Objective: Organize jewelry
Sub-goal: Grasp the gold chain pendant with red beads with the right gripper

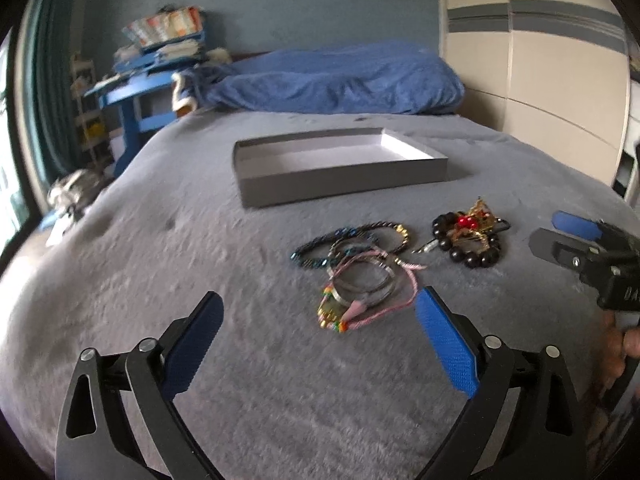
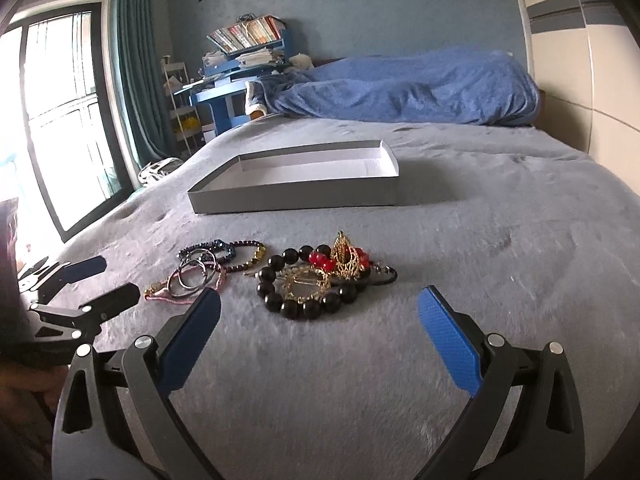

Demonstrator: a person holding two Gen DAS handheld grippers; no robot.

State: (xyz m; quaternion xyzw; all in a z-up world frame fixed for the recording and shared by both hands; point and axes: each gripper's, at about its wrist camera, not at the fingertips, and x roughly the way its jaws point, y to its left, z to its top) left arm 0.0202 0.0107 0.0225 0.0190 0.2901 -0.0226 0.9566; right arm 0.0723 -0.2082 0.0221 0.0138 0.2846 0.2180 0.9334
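A shallow grey box [image 1: 344, 184] with a white inside lies open on the grey bed cover; it also shows in the right wrist view [image 2: 296, 200]. In front of it lie two jewelry heaps. One is thin bangles, dark beaded bracelets and pink cord [image 1: 360, 276] [image 2: 202, 270]. The other is a black bead bracelet with red beads and gold pieces [image 1: 470, 238] [image 2: 316, 282]. My left gripper [image 1: 320, 304] is open and empty, just short of the bangle heap. My right gripper [image 2: 320, 300] is open and empty, just short of the black bead heap. Each gripper shows in the other's view [image 1: 560, 236] [image 2: 92, 284].
A crumpled blue blanket [image 1: 336, 80] lies at the bed's far end. A blue desk [image 2: 224, 100] piled with books stands past the bed's left side by a window and teal curtain [image 2: 136, 60]. A beige wardrobe [image 1: 552, 60] is on the right.
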